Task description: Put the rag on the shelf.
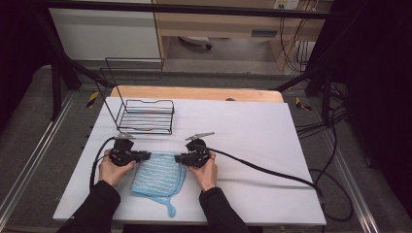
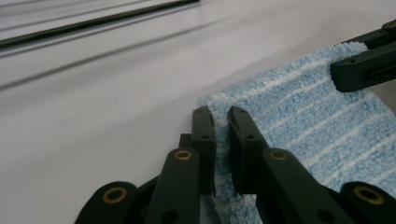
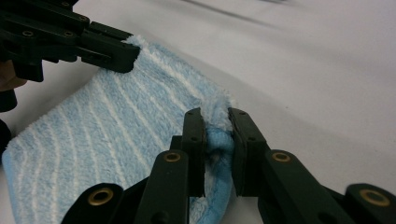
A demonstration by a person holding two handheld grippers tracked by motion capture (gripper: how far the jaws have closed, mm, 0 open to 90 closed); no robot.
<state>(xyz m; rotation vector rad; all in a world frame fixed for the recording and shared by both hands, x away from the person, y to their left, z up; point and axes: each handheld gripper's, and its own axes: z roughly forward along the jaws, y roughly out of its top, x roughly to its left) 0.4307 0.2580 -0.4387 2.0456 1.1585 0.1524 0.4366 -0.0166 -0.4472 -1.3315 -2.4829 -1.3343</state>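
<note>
cloth (image 3: 116, 121): fluffy blue terry | claws: matt black, likely plastic | table (image 1: 252, 126): smooth matt white | rack (image 1: 145, 116): thin black wire

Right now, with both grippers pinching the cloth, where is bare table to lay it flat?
The widest bare patch of the white table lies right of the right gripper, crossed only by its cable. A narrower strip runs left of the left gripper. It is crowded straight ahead, where the wire rack stands just beyond the blue striped cloth.

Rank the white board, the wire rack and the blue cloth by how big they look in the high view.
1. White board, by far the largest.
2. Wire rack.
3. Blue cloth, though the grippers cover its top corners, so that gap is less sure.
</note>
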